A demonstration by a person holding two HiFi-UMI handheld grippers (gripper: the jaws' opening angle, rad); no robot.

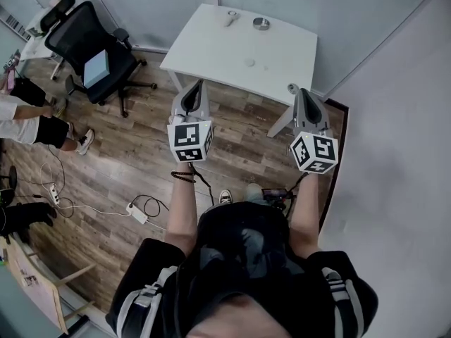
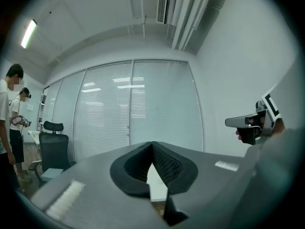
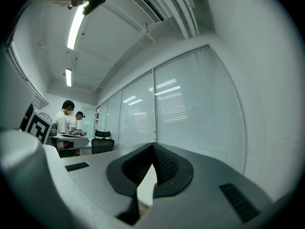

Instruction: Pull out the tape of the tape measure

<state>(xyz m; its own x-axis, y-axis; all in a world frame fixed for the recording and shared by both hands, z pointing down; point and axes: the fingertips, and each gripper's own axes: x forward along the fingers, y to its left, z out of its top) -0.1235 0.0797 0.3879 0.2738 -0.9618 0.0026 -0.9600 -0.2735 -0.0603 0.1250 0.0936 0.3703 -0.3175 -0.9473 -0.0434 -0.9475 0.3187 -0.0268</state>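
Head view, from above. The person stands on a floor [image 1: 127,160] of wood-grain planks, facing a white table [image 1: 232,48] with a smooth top and rounded corners. Each arm holds a gripper out level toward the table.

The left gripper [image 1: 198,84] and the right gripper [image 1: 305,91] are grey, tapering wedges. Each carries a white cube printed with black square markers at its rear (left cube [image 1: 189,141], right cube [image 1: 314,152]). Both tips stop at the near edge of the table, well apart from each other.

The tape measure [image 1: 261,24], as far as so small a shape can be read, is the round grey disc with a darker centre near the far edge of the table. It lies well apart from both grippers. A small pale metallic object [image 1: 231,16] lies just left of it.

Left gripper view. The left gripper [image 2: 152,147] has its jaws closed, and the black ribbed pads [image 2: 167,165] meet at the tip with nothing between them. A thin white wedge of table shows below the tip.

Right gripper view. The right gripper [image 3: 153,147] is likewise closed and empty, and its pads [image 3: 164,165] have a fine cross-hatched texture. Glass panels with horizontal blinds [image 3: 190,109] stand behind it.

Left of the table is a black mesh office chair [image 1: 84,41] on a star base. A white power strip [image 1: 137,213] with looped cables lies on the planks.
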